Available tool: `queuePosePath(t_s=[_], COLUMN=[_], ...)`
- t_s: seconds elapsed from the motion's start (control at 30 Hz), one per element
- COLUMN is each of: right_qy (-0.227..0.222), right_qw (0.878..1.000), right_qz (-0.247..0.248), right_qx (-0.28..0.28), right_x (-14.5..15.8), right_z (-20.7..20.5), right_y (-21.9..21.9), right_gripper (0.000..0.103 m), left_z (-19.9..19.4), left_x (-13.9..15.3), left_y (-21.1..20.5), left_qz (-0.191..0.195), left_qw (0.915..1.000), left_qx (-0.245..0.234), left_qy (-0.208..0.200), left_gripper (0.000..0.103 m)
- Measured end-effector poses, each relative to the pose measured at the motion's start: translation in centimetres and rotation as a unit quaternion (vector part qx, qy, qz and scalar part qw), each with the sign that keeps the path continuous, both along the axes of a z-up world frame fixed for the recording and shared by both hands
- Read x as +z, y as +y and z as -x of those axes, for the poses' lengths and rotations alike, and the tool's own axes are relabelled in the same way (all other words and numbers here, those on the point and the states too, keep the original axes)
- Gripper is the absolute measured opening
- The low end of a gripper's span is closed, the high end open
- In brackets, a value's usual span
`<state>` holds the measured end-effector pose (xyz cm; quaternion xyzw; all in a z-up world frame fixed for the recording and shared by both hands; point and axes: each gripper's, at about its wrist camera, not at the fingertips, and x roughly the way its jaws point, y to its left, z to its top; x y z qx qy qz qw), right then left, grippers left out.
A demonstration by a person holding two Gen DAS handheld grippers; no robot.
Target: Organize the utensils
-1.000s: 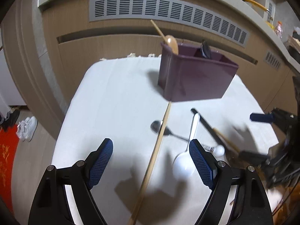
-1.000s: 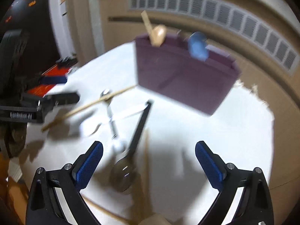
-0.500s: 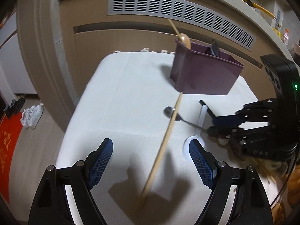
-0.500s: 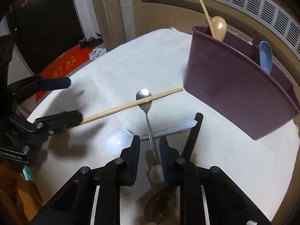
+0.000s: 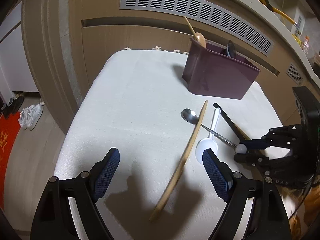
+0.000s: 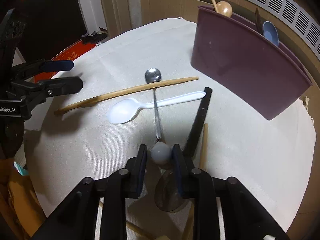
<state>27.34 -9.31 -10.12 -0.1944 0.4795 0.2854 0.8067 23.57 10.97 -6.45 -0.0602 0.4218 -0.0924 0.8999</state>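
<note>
The right tool (image 6: 159, 156) gripped the metal spoon's (image 6: 156, 104) white ball end; the left tool (image 5: 160, 170) stood wide above the worktop (image 5: 130, 104).

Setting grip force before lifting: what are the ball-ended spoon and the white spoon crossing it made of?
Ball-ended spoon: looks like polished metal, mirror-bright bowl and thin shiny stem; its grey ball end seems matte plastic or ceramic. White spoon: probably thin moulded plastic, slightly translucent and glossy.
</note>
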Motion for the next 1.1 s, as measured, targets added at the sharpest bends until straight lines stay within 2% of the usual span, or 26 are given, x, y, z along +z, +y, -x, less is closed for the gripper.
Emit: queuePosePath(t_s=[0.1,0.17,0.23,0.53,0.6,0.67,0.7,0.77,0.8,0.87,1.1], right_qy=[-0.025,-0.031,-0.039,-0.106,-0.122,-0.134,-0.138,-0.141,-0.142,-0.138,-0.084], right_qw=[1.000,0.999,0.999,0.990,0.986,0.983,0.981,0.980,0.979,0.979,0.988], right_qz=[0.006,-0.005,-0.016,-0.073,-0.084,-0.090,-0.093,-0.097,-0.097,-0.098,-0.088], right_qx=[-0.005,-0.009,-0.012,-0.063,-0.078,-0.090,-0.096,-0.104,-0.107,-0.111,-0.100], right_x=[0.5,1.5,2.5,9.0,10.3,11.0,11.5,11.6,11.5,11.0,7.3], right_z=[0.5,0.8,1.0,2.6,2.9,3.1,3.1,3.0,3.0,2.9,2.9], right_y=[0.1,-0.5,-1.0,-5.4,-6.8,-7.8,-8.6,-9.1,-9.3,-9.6,-9.9], right_gripper=[0.025,0.019,0.019,0.018,0.018,0.015,0.013,0.013,0.013,0.013,0.014], left_z=[-0.1,-0.2,-0.1,-0.4,-0.6,-1.0,-1.3,-2.3,-2.5,-3.1,-2.0], left_x=[-0.1,-0.2,-0.1,-0.1,-0.1,-0.1,-0.2,-0.5,-0.5,-0.6,-1.3], left_y=[-0.2,-0.4,-0.7,-3.1,-3.7,-4.4,-4.7,-5.6,-5.8,-6.4,-9.2], left_qz=[0.000,-0.001,-0.002,-0.010,-0.011,-0.012,-0.016,-0.040,-0.050,-0.072,-0.097], left_qw=[1.0000,1.0000,0.9999,0.9989,0.9984,0.9972,0.9965,0.9944,0.9936,0.9914,0.9801], left_qx=[0.002,-0.001,-0.006,-0.044,-0.056,-0.073,-0.082,-0.097,-0.100,-0.107,-0.171], left_qy=[0.006,0.009,0.010,0.009,0.006,0.004,0.006,0.014,0.015,0.020,0.031], left_gripper=[0.085,0.085,0.085,0.085,0.083,0.069,0.064,0.053,0.052,0.051,0.051])
